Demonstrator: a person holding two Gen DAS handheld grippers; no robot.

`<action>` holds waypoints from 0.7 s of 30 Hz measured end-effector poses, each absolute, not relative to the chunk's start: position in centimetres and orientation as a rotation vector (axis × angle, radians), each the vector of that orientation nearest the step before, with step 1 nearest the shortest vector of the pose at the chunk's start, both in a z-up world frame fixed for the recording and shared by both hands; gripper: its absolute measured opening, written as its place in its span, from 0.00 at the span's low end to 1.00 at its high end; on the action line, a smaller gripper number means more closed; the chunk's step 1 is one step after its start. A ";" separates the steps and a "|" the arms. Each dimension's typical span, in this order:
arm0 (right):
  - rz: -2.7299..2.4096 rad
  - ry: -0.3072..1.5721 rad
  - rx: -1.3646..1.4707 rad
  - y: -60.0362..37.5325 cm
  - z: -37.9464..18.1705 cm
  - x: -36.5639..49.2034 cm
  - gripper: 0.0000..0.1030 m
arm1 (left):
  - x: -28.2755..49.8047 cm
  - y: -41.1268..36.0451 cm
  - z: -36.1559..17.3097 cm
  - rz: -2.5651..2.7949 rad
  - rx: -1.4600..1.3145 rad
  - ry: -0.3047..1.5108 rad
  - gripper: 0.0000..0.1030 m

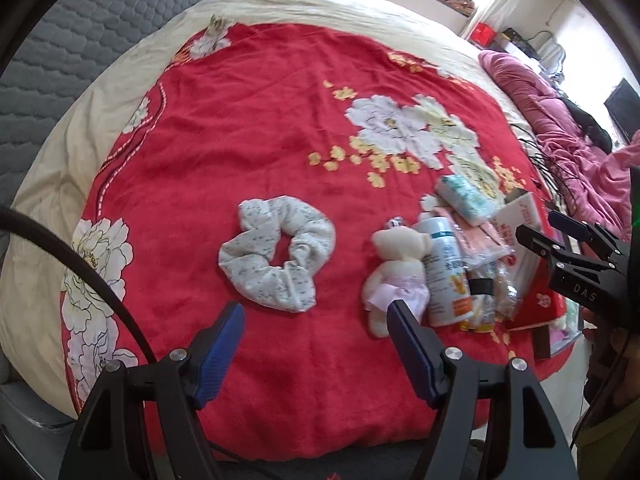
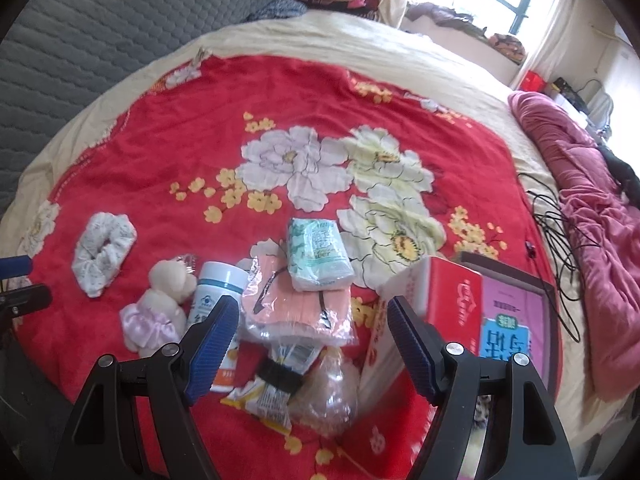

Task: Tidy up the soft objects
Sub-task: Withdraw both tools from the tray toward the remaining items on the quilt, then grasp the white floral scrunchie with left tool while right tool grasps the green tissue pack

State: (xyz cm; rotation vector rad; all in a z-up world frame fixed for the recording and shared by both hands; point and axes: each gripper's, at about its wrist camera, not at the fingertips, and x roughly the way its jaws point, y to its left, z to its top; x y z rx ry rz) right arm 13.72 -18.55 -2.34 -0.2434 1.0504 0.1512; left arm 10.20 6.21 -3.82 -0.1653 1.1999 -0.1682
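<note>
**Scrunchie ahead of left claw, pile under right**

Lying flat on the red blanket (image 1: 248,128): scrunchie (image 1: 278,251), just beyond the left gripper (image 1: 316,312) and a little toward its left finger, ring-shaped, so no long axis to line up with. Well apart from the pile, and far nearer the left gripper than the right. Beside it to the right: teddy (image 1: 396,270), long axis running toward the camera, feet near the right fingertip, pressed against a bottle (image 1: 444,268).

Left jaws spread wide, empty, touching nothing.

Right gripper (image 2: 312,316) likewise wide apart and empty, poised over the mask pack (image 2: 300,312) with tissue pack (image 2: 318,258) on top; likely next pick for that side, judging by position.
</note>
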 end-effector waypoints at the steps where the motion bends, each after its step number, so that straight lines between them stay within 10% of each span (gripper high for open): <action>1: 0.152 1.059 -0.246 -18.5 -2.8 14.2 0.76 | 10.5 6.4 -4.1 -0.162 -0.165 1.206 0.71; 21: 0.163 1.164 -0.264 -18.5 -7.9 21.1 0.76 | 15.2 7.8 -9.4 -0.126 -0.214 1.280 0.71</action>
